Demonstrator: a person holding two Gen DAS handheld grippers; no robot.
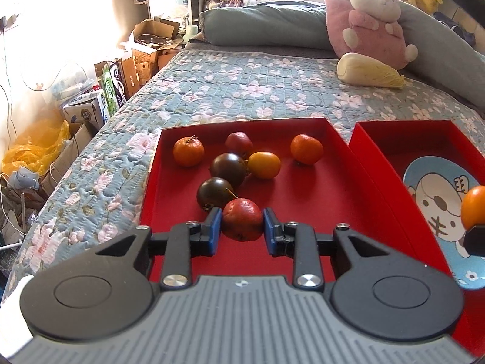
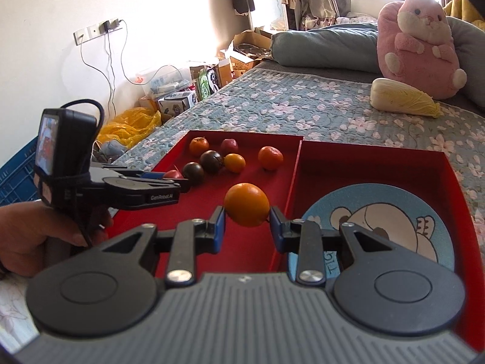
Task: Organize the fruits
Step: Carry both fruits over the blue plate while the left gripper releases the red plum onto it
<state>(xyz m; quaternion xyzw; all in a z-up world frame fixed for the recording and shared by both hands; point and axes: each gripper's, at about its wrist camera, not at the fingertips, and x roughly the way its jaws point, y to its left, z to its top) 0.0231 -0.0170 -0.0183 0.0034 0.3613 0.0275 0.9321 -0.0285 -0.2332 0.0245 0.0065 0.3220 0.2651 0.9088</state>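
My left jaws (image 1: 242,226) squeeze a red fruit (image 1: 242,223) low in the red tray (image 1: 303,200), and my right jaws (image 2: 247,223) pinch an orange fruit (image 2: 246,208) up high, ready for the blue plate (image 2: 339,203) just right of them.

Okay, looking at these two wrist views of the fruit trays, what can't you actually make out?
- Round blue cartoon plate: right wrist view, near edge hidden by the right gripper; left wrist view, cut off by the frame.
- Small red fruit held by the left gripper: almost hidden behind that gripper in the right wrist view.
- Printing on cardboard boxes: too small, glare.
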